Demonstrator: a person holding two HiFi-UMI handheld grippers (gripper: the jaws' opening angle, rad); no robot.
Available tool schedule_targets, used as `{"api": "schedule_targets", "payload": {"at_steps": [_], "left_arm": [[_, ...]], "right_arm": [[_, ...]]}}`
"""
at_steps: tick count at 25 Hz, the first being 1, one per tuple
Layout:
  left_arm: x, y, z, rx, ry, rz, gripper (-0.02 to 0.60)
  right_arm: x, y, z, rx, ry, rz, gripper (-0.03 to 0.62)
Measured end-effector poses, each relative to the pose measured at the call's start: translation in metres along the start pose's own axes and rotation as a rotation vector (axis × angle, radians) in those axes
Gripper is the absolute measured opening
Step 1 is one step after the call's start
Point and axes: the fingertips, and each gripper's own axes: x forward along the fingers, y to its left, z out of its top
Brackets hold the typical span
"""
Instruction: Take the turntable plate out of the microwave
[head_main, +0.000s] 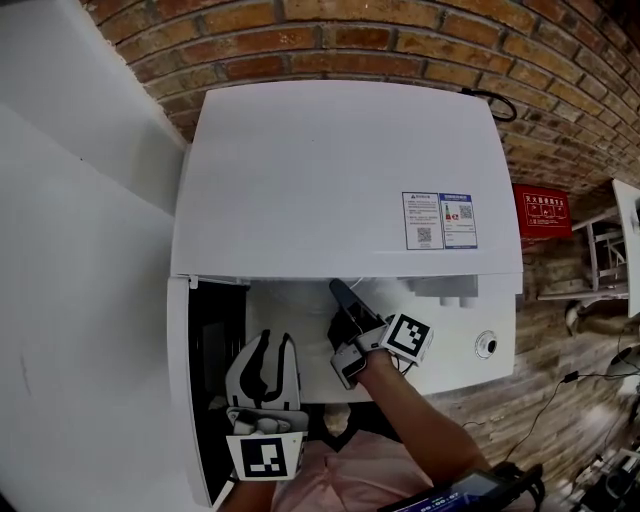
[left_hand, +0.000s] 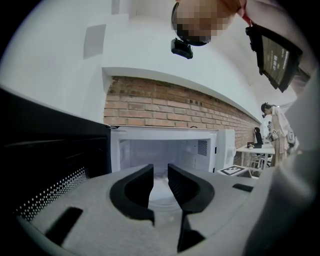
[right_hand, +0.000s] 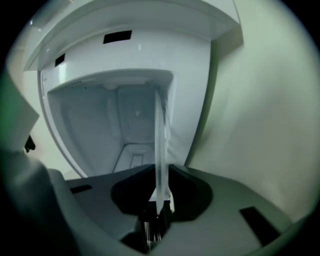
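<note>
Glass is what has to be gripped here. The turntable plate (right_hand: 160, 150) is seen edge-on, its rim standing between the jaws of the right tongs (right_hand: 161, 170) and the rest running ahead of them into the microwave (head_main: 340, 170). These jaws are parted about the rim and no firm clamp on it can be made out. The left tongs (left_hand: 160, 170) are released and empty. They are held outside the opening with the cavity straight ahead of them, the plate deeper in, and the open door (left_hand: 50, 155) to their left.

The step in hand is judged to be the taking of the rim. The right tongs appear to be rolled onto their side, so one jaw is taken to lie above the plate and one beneath.

- The rim should be seated deep between the pads before they are closed, since glass is likely to slip from a shallow bite.
- The plate should be lifted just clear of its seat before it is drawn back toward the tongs, and kept level throughout.
- The plate's far edge, ahead of the right tongs, should be watched against the cavity walls.
- The free rim may well be supported by the left tongs once it comes within their reach.
</note>
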Motion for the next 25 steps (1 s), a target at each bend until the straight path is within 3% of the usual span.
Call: {"api": "schedule_targets", "payload": {"at_steps": [1, 11, 13, 17, 25], "left_arm": [[0.0, 0.0, 0.0, -0.001, -0.003, 0.001, 0.095], [0.005, -0.001, 0.001, -0.003, -0.007, -0.003, 0.097], [0.005, -0.001, -0.001, -0.003, 0.003, -0.001, 0.095], [0.006, -0.001, -0.004, 0.004, 0.017, -0.001, 0.095], [0.006, 0.001, -0.009, 0.009, 0.042, 0.012, 0.097]], "right_arm": [[-0.002, 0.002, 0.0, -0.028, 0.003, 0.006, 0.052], [-0.026, 0.005, -0.014, -0.08, 0.012, 0.057, 0.049], [-0.023, 0.004, -0.011, -0.093, 0.008, 0.078, 0.057], [-0.003, 0.007, -0.003, -0.087, 0.006, 0.159, 0.132], [0.005, 0.009, -0.001, -0.082, 0.038, 0.182, 0.098]]}}
